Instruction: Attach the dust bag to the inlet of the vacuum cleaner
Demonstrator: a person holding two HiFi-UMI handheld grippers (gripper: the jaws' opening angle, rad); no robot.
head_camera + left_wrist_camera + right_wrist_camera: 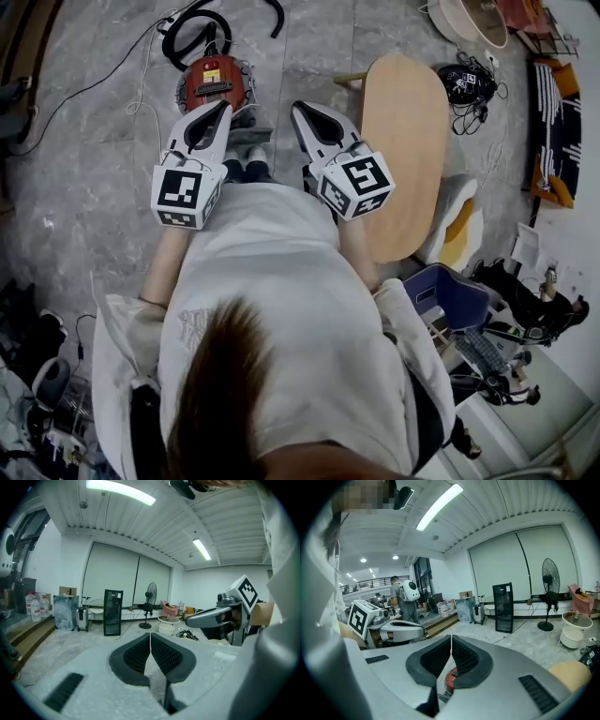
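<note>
The red vacuum cleaner (216,82) lies on the grey floor ahead of me, its black hose (186,36) curled behind it. Both grippers are held up level over my front, pointing toward it. My left gripper (225,105) hangs just above the vacuum's near end in the head view; its jaws meet at the tips (150,634), shut on nothing. My right gripper (296,106) sits to its right, also shut and empty (451,637). A bit of the red vacuum (451,679) shows through the gap under its jaws. No dust bag can be made out in any view.
An oval wooden table (405,141) stands at my right, with a tangle of black cables (466,84) past it and a blue bin (457,295) nearer. A floor fan (150,604) and black cabinet (112,612) stand far off. A person with a white backpack (405,597) stands far left.
</note>
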